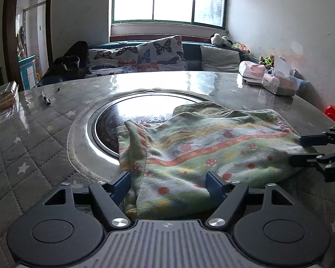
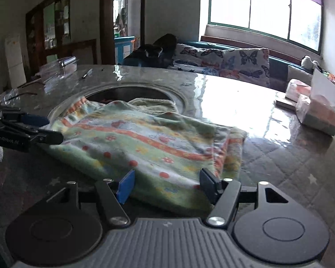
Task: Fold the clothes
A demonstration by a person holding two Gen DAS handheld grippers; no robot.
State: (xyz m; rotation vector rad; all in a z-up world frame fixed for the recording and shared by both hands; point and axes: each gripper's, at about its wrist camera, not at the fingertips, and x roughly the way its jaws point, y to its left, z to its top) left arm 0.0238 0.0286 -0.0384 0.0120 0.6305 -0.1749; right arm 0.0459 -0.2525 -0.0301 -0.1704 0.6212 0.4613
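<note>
A small patterned garment (image 1: 203, 147) — pale green with orange bands and red dots — lies crumpled on a round table (image 1: 44, 134) under a quilted grey star-print cover, its far edge draped over the rim of the dark circular inset (image 1: 107, 129) at the table's centre. In the left wrist view the left gripper (image 1: 169, 182) sits at 6 o'clock with its blue-padded jaws spread wide, the near hem of the garment lying between them; nothing is pinched. The right gripper (image 1: 308, 149) enters at 3 o'clock, its black fingers parted and lying at the garment's right edge. From the right wrist view the right gripper (image 2: 167, 183) is likewise wide open at 6 o'clock, cloth resting in the gap between its pads without being clamped, while the left gripper (image 2: 38, 129) reaches in from 9 o'clock beside the garment's left edge. A marker pen (image 1: 45, 98) lies at 10 o'clock on the table, and tissue packs (image 1: 277, 83) sit toward 2 o'clock near the wall. A butterfly-print cushion (image 1: 160, 53) rests on the bench under the window (image 1: 167, 0).
</note>
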